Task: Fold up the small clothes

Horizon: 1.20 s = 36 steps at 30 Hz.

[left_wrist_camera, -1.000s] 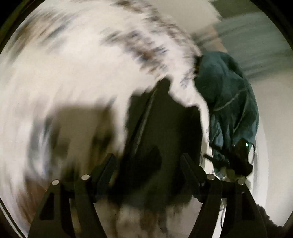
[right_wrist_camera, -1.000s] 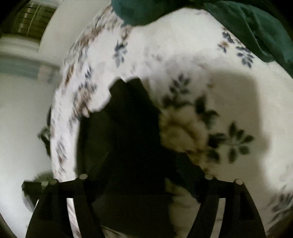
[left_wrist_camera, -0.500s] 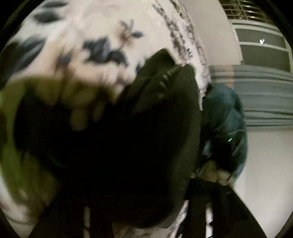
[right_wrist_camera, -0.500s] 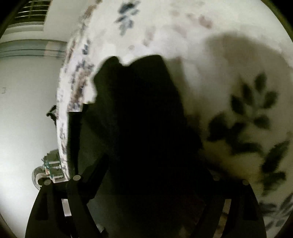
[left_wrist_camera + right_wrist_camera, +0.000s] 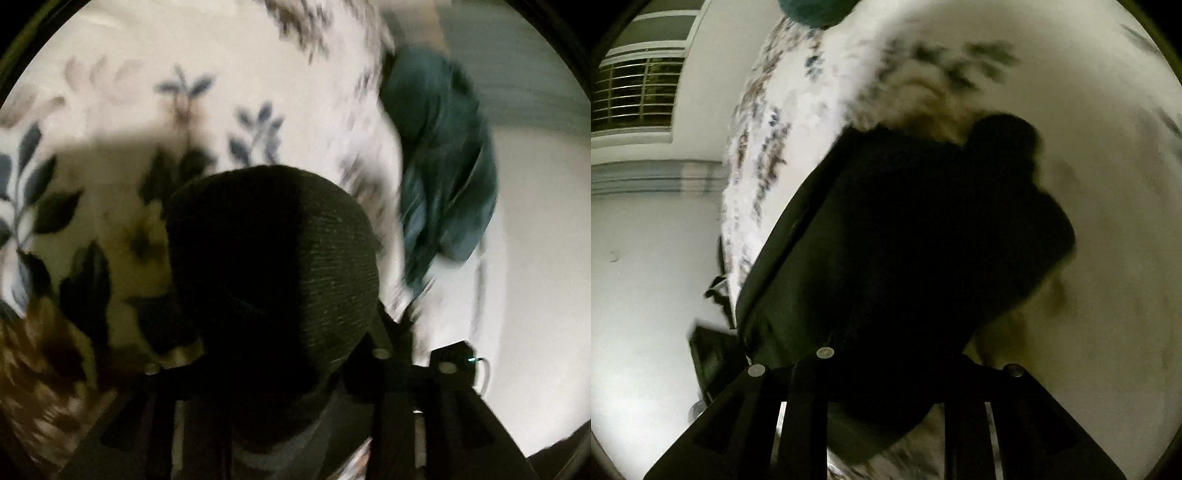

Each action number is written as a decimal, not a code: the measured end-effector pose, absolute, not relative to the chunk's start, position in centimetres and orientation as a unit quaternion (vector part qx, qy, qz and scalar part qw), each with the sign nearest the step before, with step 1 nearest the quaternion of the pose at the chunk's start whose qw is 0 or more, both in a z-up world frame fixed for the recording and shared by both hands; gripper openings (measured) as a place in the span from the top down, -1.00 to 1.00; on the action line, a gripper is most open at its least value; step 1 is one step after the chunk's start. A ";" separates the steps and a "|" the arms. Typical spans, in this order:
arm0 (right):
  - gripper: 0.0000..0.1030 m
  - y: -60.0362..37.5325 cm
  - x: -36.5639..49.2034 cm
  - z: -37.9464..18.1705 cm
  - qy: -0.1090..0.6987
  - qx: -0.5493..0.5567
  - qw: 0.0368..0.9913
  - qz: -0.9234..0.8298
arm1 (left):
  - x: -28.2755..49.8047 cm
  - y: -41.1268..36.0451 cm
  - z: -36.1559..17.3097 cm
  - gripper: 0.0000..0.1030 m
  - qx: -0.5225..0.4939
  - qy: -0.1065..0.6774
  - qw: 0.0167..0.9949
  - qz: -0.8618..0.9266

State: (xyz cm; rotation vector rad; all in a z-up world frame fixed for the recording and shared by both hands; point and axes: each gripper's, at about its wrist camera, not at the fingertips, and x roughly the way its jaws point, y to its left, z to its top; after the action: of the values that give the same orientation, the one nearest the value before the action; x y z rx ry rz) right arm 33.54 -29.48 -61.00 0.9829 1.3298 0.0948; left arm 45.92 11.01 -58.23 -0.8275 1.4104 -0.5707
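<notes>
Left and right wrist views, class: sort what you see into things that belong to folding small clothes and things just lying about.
Part of the job:
- black garment, bunched between both grippers
- left gripper
- right gripper
- flowered sheet beneath it

Just lying about:
- teal garment at the sheet's edge, possibly next
- window

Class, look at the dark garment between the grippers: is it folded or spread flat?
Bunched, not spread flat: the dark garment forms a rounded mound on the floral sheet. A neat fold cannot be told.
</notes>
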 end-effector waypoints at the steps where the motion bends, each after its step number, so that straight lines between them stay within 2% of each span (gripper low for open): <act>1: 0.41 -29.1 32.5 -62.2 0.608 0.448 0.654 0.040 | 45.8 11.0 -58.7 -0.26 -0.352 0.630 0.647 -0.247; 2: 0.26 -29.0 31.1 -64.0 0.635 0.456 0.623 0.031 | 45.5 11.2 -59.3 -0.31 -0.352 0.639 0.642 -0.236; 4: 0.04 -30.0 29.5 -64.9 0.636 0.476 0.607 0.024 | 44.7 11.8 -59.5 -0.31 -0.361 0.638 0.643 -0.220; 5: -0.25 -31.1 28.8 -64.7 0.628 0.481 0.611 0.016 | 43.8 12.2 -59.3 -0.31 -0.371 0.630 0.648 -0.213; 6: -0.34 -32.5 28.2 -64.0 0.620 0.478 0.622 0.008 | 43.1 12.5 -59.1 -0.32 -0.381 0.622 0.651 -0.208; 8: -0.37 -34.8 28.2 -62.5 0.610 0.453 0.650 -0.002 | 41.6 12.7 -58.9 -0.36 -0.390 0.614 0.658 -0.194; 11: -0.69 -36.6 31.4 -62.2 0.610 0.409 0.678 0.026 | 39.3 12.0 -59.3 -0.37 -0.392 0.609 0.667 -0.177; 14: -0.69 -36.4 36.9 -64.2 0.629 0.378 0.673 0.087 | 38.7 10.7 -60.4 -0.37 -0.389 0.619 0.660 -0.169; 17: -0.73 -33.2 42.0 -68.6 0.689 0.352 0.609 0.173 | 38.2 9.7 -61.1 -0.36 -0.372 0.611 0.676 -0.174; 18: -0.74 -32.3 42.5 -68.9 0.693 0.345 0.605 0.189 | 38.3 9.5 -61.0 -0.24 -0.371 0.604 0.684 -0.174; 19: -0.74 -31.1 43.0 -68.9 0.695 0.331 0.606 0.204 | 38.3 9.3 -60.5 0.14 -0.367 0.594 0.694 -0.177; 20: -0.67 -30.4 43.2 -68.8 0.696 0.325 0.605 0.210 | 38.4 9.3 -60.2 0.24 -0.361 0.591 0.698 -0.179; 21: 0.05 -29.4 43.1 -68.7 0.699 0.329 0.594 0.225 | 38.5 9.4 -60.0 0.44 -0.362 0.589 0.699 -0.181; 22: 0.46 -28.7 42.6 -68.8 0.704 0.337 0.582 0.230 | 38.6 9.8 -59.5 0.54 -0.372 0.584 0.698 -0.186; 26: 0.48 -27.3 38.7 -65.7 0.675 0.366 0.606 0.207 | 38.9 11.0 -58.8 0.55 -0.371 0.589 0.689 -0.200; 28: 0.45 -27.8 36.6 -66.1 0.689 0.364 0.604 0.169 | 39.0 11.1 -59.9 0.27 -0.357 0.618 0.671 -0.202; 29: 0.32 -28.4 35.5 -66.6 0.695 0.368 0.601 0.144 | 39.0 11.3 -60.0 0.15 -0.343 0.632 0.668 -0.194; 30: 0.07 -29.1 34.9 -66.7 0.701 0.365 0.601 0.117 | 39.0 11.7 -59.8 0.01 -0.334 0.638 0.668 -0.184; 31: 0.01 -29.9 34.6 -66.5 0.705 0.363 0.602 0.094 | 39.0 12.1 -59.4 -0.09 -0.333 0.639 0.669 -0.179; 33: 0.01 -32.0 34.2 -64.7 0.685 0.373 0.623 0.068 | 39.2 13.6 -58.1 -0.09 -0.341 0.631 0.679 -0.157; 36: 0.01 -32.3 35.6 -60.6 0.655 0.302 0.690 0.060 | 40.9 14.2 -57.1 -0.09 -0.356 0.607 0.694 -0.151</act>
State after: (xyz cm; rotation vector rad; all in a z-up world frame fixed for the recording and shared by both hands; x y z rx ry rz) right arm 35.61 -32.33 -60.59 0.6754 1.4650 0.1346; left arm 40.94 14.20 -57.07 -0.7957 1.3551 -0.3361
